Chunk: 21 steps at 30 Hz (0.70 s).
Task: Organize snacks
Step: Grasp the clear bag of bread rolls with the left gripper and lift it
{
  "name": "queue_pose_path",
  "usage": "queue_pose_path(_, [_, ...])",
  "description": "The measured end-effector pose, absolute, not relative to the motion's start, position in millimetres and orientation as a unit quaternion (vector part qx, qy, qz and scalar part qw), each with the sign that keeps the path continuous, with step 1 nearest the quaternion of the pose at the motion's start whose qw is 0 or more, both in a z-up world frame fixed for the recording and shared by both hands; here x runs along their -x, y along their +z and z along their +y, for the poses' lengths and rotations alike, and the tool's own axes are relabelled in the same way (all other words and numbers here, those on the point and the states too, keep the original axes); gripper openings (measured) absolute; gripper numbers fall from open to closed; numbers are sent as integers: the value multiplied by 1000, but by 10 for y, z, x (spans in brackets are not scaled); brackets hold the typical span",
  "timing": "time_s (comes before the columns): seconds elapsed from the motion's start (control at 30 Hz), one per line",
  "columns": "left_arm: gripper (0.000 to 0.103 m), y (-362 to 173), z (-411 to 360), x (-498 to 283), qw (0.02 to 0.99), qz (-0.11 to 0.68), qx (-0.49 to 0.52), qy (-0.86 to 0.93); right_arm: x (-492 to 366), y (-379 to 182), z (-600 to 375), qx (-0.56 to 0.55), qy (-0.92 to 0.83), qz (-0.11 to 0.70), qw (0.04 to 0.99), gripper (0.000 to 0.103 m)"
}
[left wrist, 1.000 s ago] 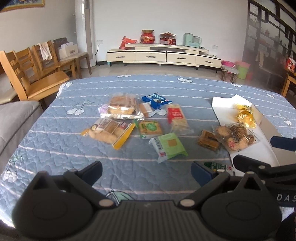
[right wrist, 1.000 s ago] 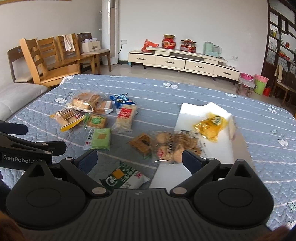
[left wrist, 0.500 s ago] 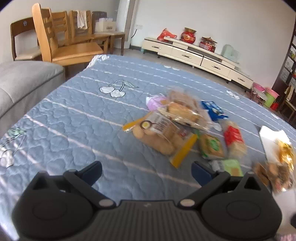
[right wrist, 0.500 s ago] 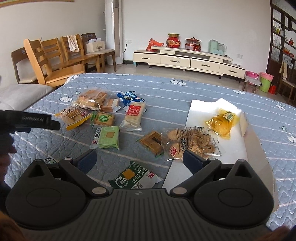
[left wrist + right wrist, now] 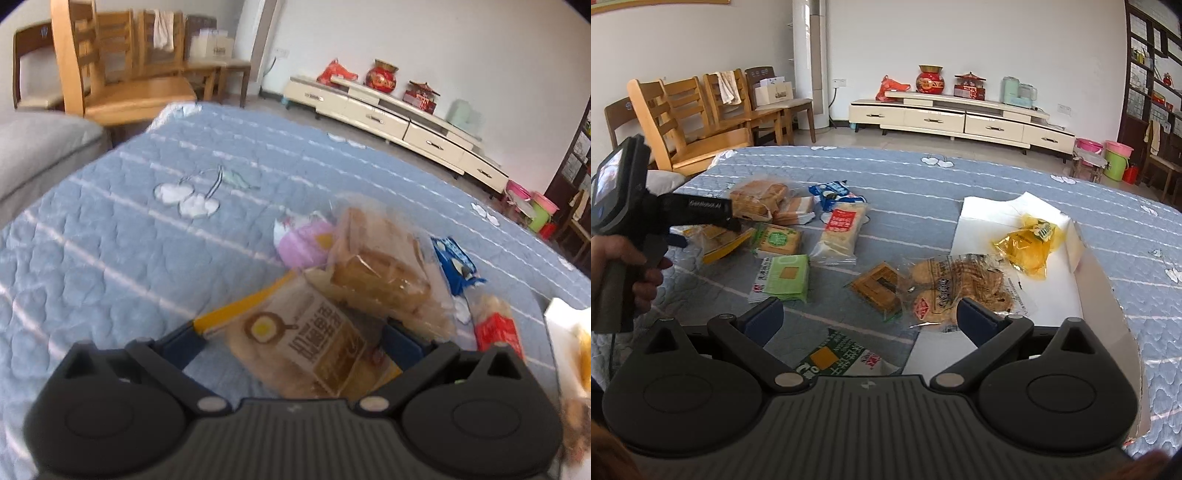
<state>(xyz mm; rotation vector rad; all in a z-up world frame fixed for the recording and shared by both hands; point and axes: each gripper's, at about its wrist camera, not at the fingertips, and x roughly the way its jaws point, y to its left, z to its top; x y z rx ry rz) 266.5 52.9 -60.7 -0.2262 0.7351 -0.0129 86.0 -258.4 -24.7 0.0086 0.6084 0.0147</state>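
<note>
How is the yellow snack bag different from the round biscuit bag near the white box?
The yellow snack bag is opaque and crumpled; the round biscuit bag is clear and flatter. The yellow one lies fully inside the white box; the biscuit bag straddles its edge, partly on the quilt. Neither is gripped.

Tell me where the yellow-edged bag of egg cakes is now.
In the left wrist view the yellow-edged bag lies between the open fingers of the left tool, just in front of the clear bread bag on the quilt.
</note>
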Motion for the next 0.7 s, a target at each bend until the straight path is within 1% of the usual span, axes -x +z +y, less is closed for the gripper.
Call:
queue_pose_path(0.07, [88, -607, 477, -2646, 933, 347, 97, -11, -864, -268, -2591, -5, 3, 302, 953, 103])
queue_pose_path(0.1, [84, -595, 462, -2610, 936, 340, 93, -15, -866, -275, -2599, -6, 2, 303, 953, 103])
queue_pose_path(0.17, [70, -548, 462, -2525, 940, 329, 89, -24, -867, -288, -2606, -6, 0, 305, 952, 103])
queue_pose_path(0.2, [67, -526, 469, -2472, 941, 326, 88, -28, -862, -289, -2602, -7, -2, 306, 952, 103])
queue_pose_path(0.23, [49, -510, 478, -2441, 941, 325, 90, -36, -865, -290, -2605, -7, -2, 306, 952, 103])
queue_pose_path(0.57, [33, -348, 487, -1948, 944, 314, 72, -71, -800, -220, -2572, -7, 1, 299, 954, 103])
queue_pose_path(0.7, [30, -289, 515, -1716, 946, 310, 57, -80, -789, -237, -2545, -8, 7, 303, 953, 103])
